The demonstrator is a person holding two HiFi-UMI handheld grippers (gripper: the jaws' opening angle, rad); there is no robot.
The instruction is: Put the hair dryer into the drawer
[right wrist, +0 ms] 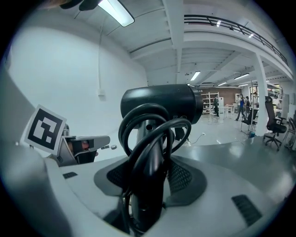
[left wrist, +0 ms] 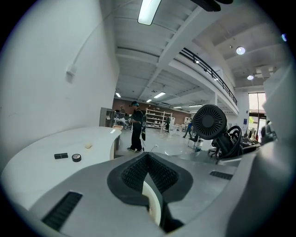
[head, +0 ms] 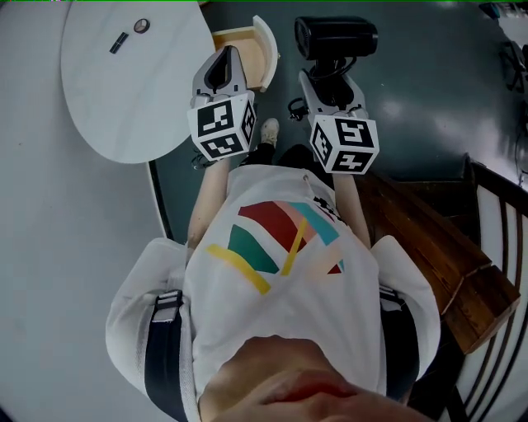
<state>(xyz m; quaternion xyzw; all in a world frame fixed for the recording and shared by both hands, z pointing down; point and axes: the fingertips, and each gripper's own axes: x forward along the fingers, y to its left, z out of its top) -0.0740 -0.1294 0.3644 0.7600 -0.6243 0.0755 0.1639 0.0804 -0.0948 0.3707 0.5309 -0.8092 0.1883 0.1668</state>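
Hair dryer (right wrist: 162, 104), cord looped round its handle, stands clamped in the right gripper (right wrist: 149, 178), while the left gripper's (left wrist: 148, 159) jaws meet near the drawer (head: 266, 49).

Kind of place: a large open hall, part workshop, part office.
Ceiling: high and white with bare beams and a strip light (left wrist: 149, 10) at the top of the left gripper view.
Upper level: a railed mezzanine (left wrist: 208, 71) at upper right.
Far end: storage shelving (left wrist: 157, 118) at mid-frame, with people (left wrist: 136, 132) standing before it.
Floor: wide, polished grey floor (left wrist: 173, 141).
Furniture: a rounded white table (left wrist: 41, 148) at lower left; office chairs (right wrist: 273, 125) at the right edge of the right gripper view.
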